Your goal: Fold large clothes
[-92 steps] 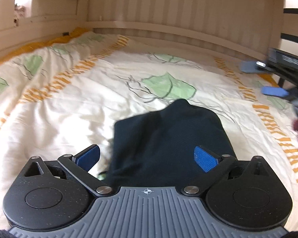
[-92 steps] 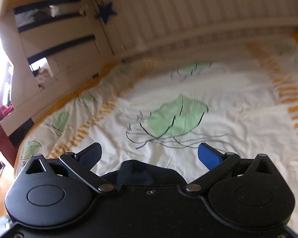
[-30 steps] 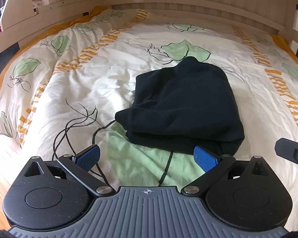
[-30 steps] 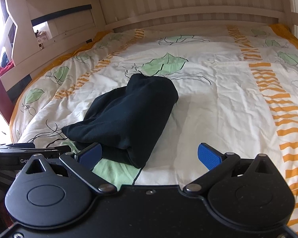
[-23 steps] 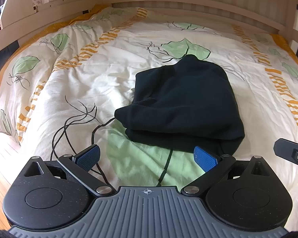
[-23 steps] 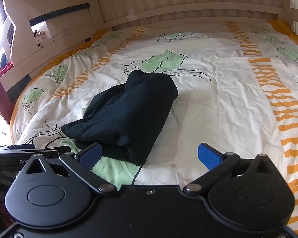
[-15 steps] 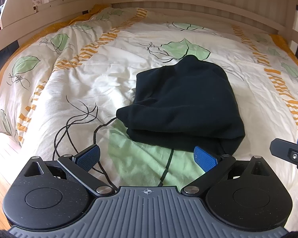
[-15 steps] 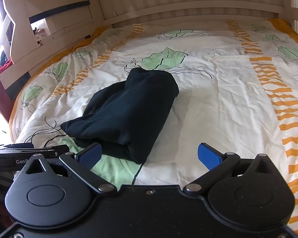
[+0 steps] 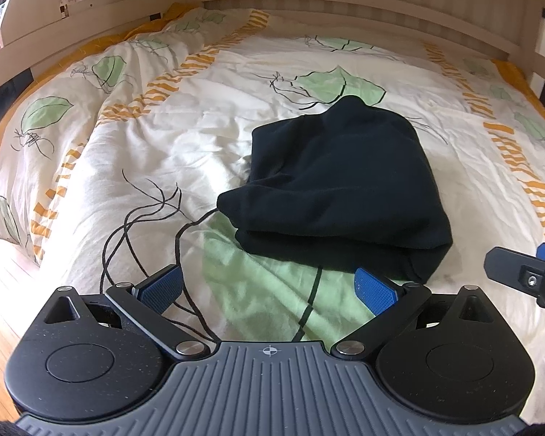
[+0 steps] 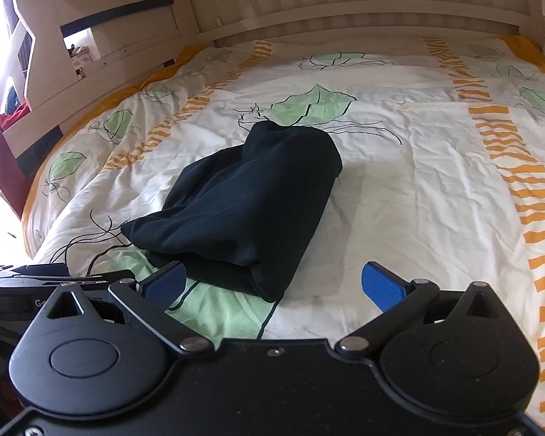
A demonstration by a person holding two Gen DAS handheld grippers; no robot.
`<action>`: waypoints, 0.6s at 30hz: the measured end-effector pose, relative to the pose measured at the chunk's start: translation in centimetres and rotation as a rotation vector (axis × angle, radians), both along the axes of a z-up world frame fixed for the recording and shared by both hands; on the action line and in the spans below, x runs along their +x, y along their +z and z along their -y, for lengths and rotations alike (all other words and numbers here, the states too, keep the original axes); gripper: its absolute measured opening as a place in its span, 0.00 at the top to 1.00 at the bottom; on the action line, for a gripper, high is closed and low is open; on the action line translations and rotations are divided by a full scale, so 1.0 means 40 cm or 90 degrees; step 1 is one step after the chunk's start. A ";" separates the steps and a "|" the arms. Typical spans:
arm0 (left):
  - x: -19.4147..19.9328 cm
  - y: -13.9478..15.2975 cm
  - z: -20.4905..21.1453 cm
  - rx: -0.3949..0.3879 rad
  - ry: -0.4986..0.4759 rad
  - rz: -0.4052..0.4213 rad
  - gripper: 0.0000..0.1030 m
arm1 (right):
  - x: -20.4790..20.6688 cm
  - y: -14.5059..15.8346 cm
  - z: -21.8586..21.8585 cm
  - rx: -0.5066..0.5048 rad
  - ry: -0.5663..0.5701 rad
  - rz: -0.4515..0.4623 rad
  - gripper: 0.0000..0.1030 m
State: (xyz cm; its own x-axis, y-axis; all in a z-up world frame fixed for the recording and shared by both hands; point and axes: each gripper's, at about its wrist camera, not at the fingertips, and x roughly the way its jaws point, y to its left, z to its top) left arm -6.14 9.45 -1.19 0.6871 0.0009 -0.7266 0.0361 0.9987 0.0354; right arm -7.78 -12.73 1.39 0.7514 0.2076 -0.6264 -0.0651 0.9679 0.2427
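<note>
Apparently the folding is finished, or all but finished. The dark navy, soft knit garment [image 9: 341,189] lies as a compact, layered bundle on the cream bed quilt printed with green leaves and orange stripes [image 9: 134,167], around the middle of the bed and a little towards its near edge. Stacked layers show along the bundle's near end, and no sleeve or loose panel trails out onto the quilt, so I judge that the main folds are done.

Neither tool holds any cloth. The left gripper [image 9: 269,289] hangs just short of the bundle's near edge, its blue-padded fingers spread wide with only quilt between them. The right gripper [image 10: 272,285] is likewise spread wide and empty; its left pad sits just in front of the bundle's near end, though contact cannot be confirmed.

What may remain is small: squaring the slightly uneven near-left corner, where one layer juts out, or pressing the bundle flatter.
</note>
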 end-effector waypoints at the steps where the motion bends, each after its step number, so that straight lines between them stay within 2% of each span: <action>1: 0.000 0.000 0.001 0.000 -0.002 0.000 0.01 | 0.001 0.000 -0.001 0.001 0.001 0.000 0.01; 18: 0.016 -0.005 0.010 -0.006 -0.009 -0.004 0.01 | 0.026 -0.013 -0.021 0.012 0.021 -0.016 0.01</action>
